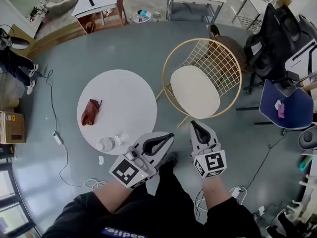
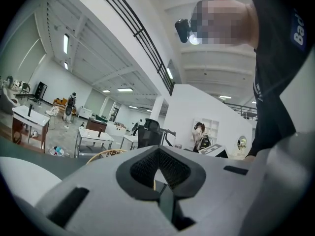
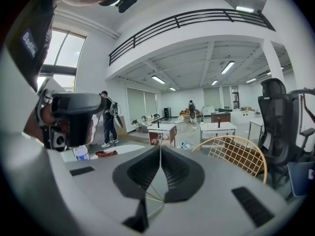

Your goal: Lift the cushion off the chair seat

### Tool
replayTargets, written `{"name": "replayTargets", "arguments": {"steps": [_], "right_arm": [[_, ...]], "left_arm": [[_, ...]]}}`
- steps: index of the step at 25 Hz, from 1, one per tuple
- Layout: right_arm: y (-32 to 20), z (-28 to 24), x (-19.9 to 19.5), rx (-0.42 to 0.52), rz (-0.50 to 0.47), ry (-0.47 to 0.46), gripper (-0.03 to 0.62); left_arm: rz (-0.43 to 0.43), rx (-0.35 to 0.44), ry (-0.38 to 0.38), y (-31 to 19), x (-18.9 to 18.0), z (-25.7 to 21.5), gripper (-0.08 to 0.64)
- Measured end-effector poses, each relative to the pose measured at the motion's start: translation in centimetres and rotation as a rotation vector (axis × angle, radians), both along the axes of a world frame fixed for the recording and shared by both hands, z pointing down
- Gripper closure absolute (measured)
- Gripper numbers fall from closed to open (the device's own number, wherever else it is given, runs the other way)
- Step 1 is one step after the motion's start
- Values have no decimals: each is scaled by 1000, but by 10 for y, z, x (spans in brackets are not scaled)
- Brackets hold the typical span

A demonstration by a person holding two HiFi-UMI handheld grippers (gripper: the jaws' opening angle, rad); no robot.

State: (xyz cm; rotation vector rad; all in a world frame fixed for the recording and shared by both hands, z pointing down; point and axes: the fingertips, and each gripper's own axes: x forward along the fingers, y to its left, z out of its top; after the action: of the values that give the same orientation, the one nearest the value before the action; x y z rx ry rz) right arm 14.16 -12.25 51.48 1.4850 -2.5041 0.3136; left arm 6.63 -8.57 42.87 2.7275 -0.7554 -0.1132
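Note:
A cream oval cushion (image 1: 195, 90) lies on the seat of a gold wire chair (image 1: 224, 66), just right of the picture's middle in the head view. Both grippers hang in front of the person, short of the chair and touching nothing. My left gripper (image 1: 167, 136) is shut and empty, its tip beside the round table. My right gripper (image 1: 196, 125) is shut and empty too, its tip close to the chair's near rim. The right gripper view shows the chair's wire back (image 3: 239, 154) ahead and to the right; the cushion is hidden there behind the jaws.
A white round table (image 1: 124, 90) stands left of the chair, bearing a brown cloth (image 1: 90, 112) and a small bottle (image 1: 105, 144). Black office chairs (image 1: 270, 38) and a blue seat (image 1: 290, 108) crowd the right. Cables (image 1: 62, 148) trail on the grey floor.

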Motion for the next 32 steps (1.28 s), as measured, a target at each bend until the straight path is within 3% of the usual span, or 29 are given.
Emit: {"name": "replayTargets", "arguments": {"steps": [8,18,21,24,32], "right_arm": [[-30,73,16,-31,9,83,563],[-52,201,22,-181,-65,324,555],[-59,233,27,-211,-91,416,501],[-64,267,36,-245,-107,514,488],[-80,371,62,-296,-166,878,425]], "left_arm": [[-20,-24,-12,-23,11,48,558],[-49,-62,-13,-37,17,92,558],[-45,-68,-9,-38,20,103,558],[-41,-78,-13,-39,22,115,560],[-36,-100,-24,-43,21,142,559]]}}
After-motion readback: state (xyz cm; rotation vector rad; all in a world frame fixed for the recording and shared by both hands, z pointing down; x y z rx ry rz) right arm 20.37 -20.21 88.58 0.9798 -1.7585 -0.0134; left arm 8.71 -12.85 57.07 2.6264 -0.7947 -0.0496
